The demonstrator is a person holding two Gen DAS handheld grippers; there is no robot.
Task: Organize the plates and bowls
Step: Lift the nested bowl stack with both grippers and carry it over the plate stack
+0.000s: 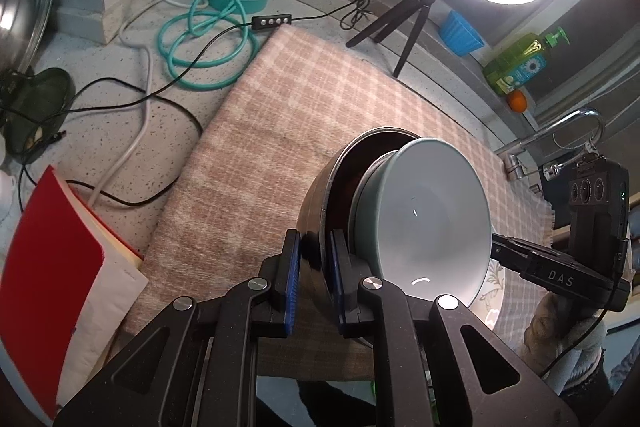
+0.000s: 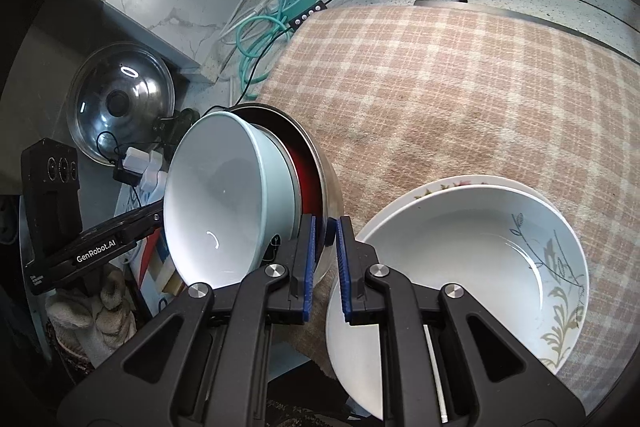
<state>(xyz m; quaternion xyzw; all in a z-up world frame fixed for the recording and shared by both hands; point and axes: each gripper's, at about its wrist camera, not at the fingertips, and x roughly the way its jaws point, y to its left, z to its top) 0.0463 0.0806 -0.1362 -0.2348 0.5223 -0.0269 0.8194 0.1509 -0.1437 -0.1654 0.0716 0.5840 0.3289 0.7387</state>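
Steel bowl pinched by both my grippers, tipped up over the checked cloth.

My left gripper (image 1: 311, 269) and right gripper (image 2: 325, 259) are squeezed tight on the steel bowl (image 1: 316, 203) rim; a pale blue bowl (image 1: 432, 211) sits inside it; just beside, a flowered white bowl (image 2: 472, 267) rests on a plate (image 2: 440, 183); the checked cloth (image 1: 320, 95) lies beyond.

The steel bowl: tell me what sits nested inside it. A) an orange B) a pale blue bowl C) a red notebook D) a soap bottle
B: the pale blue bowl sits tilted inside the steel bowl, whose rim both grippers clamp, left and right.
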